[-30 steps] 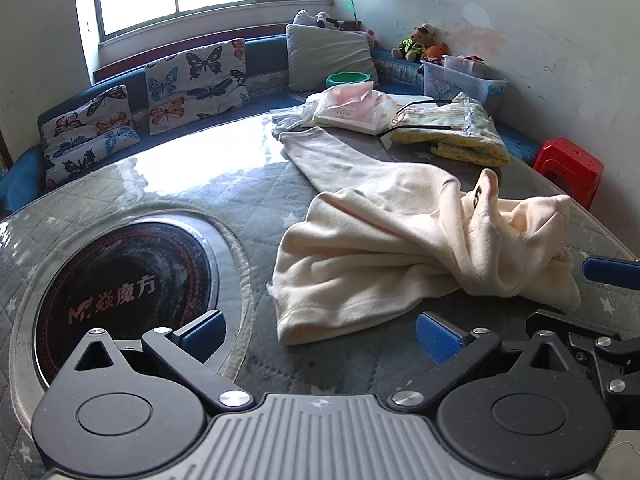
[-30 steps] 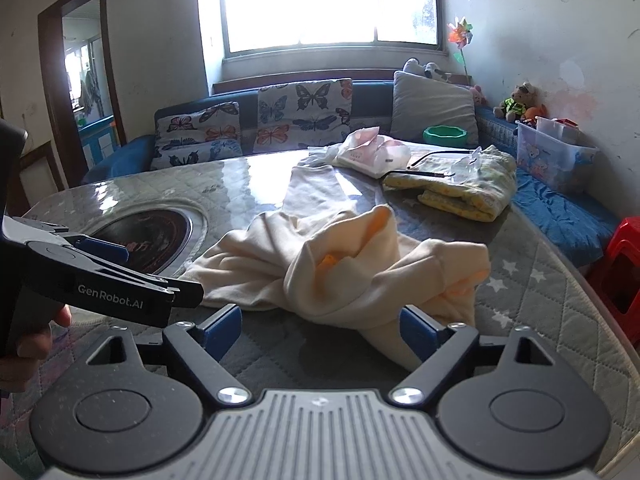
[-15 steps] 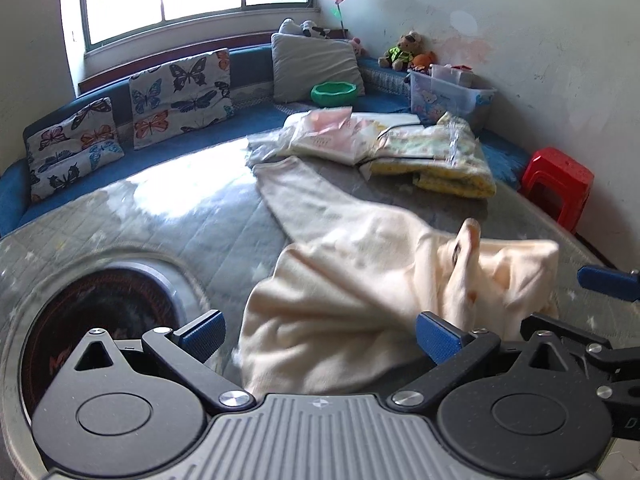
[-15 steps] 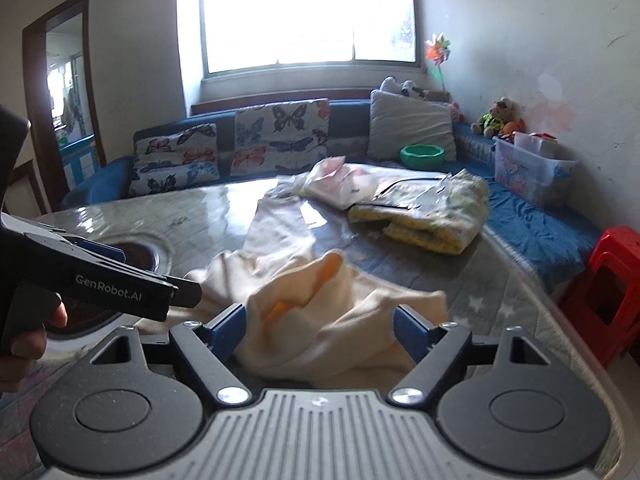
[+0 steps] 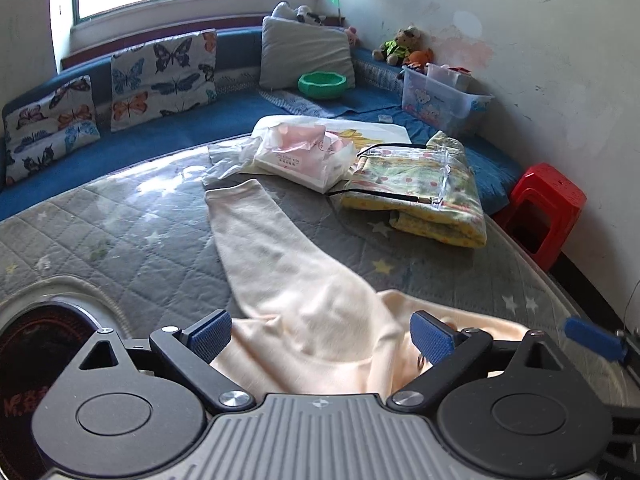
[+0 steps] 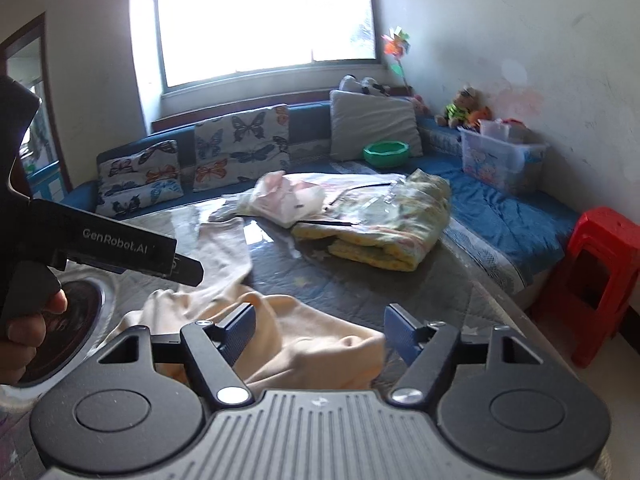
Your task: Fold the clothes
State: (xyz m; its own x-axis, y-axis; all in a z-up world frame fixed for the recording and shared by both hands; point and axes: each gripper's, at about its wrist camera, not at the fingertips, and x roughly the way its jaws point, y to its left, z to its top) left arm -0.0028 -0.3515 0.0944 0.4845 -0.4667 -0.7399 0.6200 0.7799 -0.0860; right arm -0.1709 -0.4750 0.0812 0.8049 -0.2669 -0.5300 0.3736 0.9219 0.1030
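In the left wrist view, our left claw (image 5: 322, 334) stands released low in the frame, its blue pads apart over the crumpled cream-coloured cloth garment (image 5: 296, 292), which stretches toward the frame's middle across the grey quilted tabletop (image 5: 120, 240).

In the right wrist view, our right claw (image 6: 320, 330) is closing, the garment (image 6: 312, 344) between its pads, not yet pinched, at bottom centre.

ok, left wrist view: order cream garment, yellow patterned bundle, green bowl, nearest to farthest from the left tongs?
1. Cream garment: between the open left tongs, on the table.
2. Yellow patterned bundle: right of centre, farther up the table.
3. Green bowl: on the blue bench under the window.
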